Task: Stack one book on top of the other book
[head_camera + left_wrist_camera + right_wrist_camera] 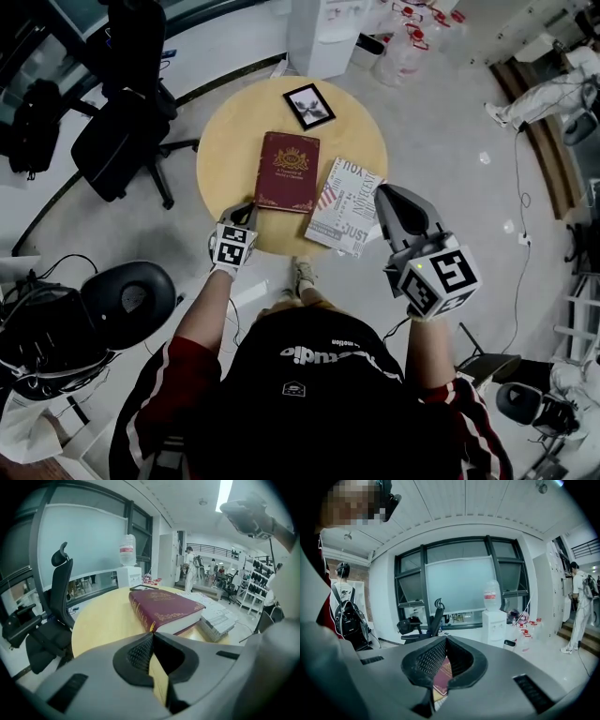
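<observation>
Your left gripper (248,211) has its jaws pressed together. The tips sit right at the near corner of the red book (288,171), but you cannot tell whether they pinch the cover's edge. That book lies flat around the middle of the round table (230,141), spine toward the left edge. Just beside it, toward the right edge, the white book (345,206) lies flat and askew, its near end reaching the table's near edge. Your right gripper (386,199) is closed on nothing and hangs above the white book's right side. A small framed picture (308,105) sits by the far edge.
</observation>
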Available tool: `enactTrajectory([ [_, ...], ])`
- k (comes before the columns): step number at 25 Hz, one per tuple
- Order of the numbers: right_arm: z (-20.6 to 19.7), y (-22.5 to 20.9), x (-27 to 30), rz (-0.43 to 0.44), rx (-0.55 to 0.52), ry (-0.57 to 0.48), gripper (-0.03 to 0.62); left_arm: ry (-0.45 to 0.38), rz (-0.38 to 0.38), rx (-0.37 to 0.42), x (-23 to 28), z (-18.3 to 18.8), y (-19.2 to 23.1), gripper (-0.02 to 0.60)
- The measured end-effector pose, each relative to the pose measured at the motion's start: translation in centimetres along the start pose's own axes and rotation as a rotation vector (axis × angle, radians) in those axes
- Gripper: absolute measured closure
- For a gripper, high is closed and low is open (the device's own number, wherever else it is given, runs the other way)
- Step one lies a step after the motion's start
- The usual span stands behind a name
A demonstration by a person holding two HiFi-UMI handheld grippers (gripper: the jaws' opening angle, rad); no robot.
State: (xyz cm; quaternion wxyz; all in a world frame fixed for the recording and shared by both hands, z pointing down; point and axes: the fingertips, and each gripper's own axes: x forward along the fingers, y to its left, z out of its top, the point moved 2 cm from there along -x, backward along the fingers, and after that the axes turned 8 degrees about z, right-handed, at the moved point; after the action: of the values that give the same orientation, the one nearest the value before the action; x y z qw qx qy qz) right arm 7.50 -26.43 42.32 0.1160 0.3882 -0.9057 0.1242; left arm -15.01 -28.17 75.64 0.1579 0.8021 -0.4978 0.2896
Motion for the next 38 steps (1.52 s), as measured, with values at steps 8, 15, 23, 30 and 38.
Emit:
enactTrajectory([
  [8, 0.7, -0.1, -1.5, -0.012, 0.001, -0.028, 0.565, -0.009, -0.040, -0.142, -1.0, 2.2, 0.0, 0.563],
  [15, 1.1, 0.3, -2.7, -0.029, -0.010, -0.051, 0.566, -0.043, -0.048, -0.172, -2.2, 3.9, -0.5, 0.565],
  [23, 1.6, 0.8, -3.5, -0.044, -0.019, -0.059, 0.565, -0.111, -0.067, -0.287, -3.3, 6.8, -0.5, 0.565],
  [30, 2.3, 1.3, -4.5, -0.052, -0.029, -0.068, 0.565, -0.170, -0.110, -0.348, -4.3, 9.8, -1.9, 0.568],
  [38, 2.4, 2.0, -5.9, -0.065, -0.031, -0.078, 0.566, -0.181, -0.175, -0.275, -5.2, 11.3, -5.7, 0.569],
])
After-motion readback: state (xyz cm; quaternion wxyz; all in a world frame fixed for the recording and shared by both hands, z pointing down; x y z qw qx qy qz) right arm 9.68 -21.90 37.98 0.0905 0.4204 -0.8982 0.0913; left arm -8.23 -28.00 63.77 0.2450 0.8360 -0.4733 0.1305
